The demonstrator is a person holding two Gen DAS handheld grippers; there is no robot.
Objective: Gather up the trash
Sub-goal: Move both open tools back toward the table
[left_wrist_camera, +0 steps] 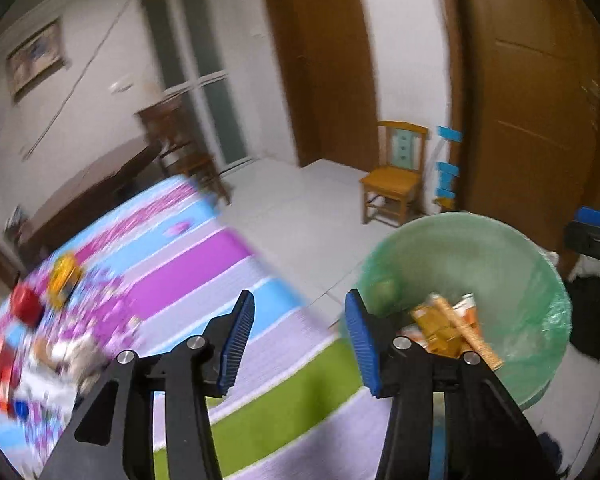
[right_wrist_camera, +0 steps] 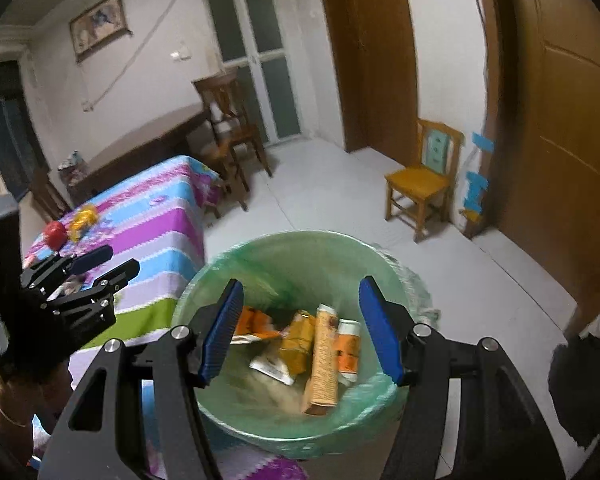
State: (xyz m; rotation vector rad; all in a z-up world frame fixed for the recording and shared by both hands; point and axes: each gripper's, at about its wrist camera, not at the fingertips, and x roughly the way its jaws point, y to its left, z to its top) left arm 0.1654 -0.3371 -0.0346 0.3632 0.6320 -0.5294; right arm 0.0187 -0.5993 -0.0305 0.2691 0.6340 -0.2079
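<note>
A white tiled floor (right_wrist_camera: 340, 208) is seen under the green-lined bin (right_wrist_camera: 260, 252), where cartons (right_wrist_camera: 322, 360) lie. The right gripper (right_wrist_camera: 300, 328) is held open and empty above it. The left gripper (left_wrist_camera: 298, 344), parted and empty, is pointed between bin and striped cloth (left_wrist_camera: 204, 264); its view is blurred

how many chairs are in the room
3. A light wooden chair stands alone by the right wall beside the door. Two dark chairs sit by the dark table near the glass door: one upright, one lower in front. More may be hidden.
</note>
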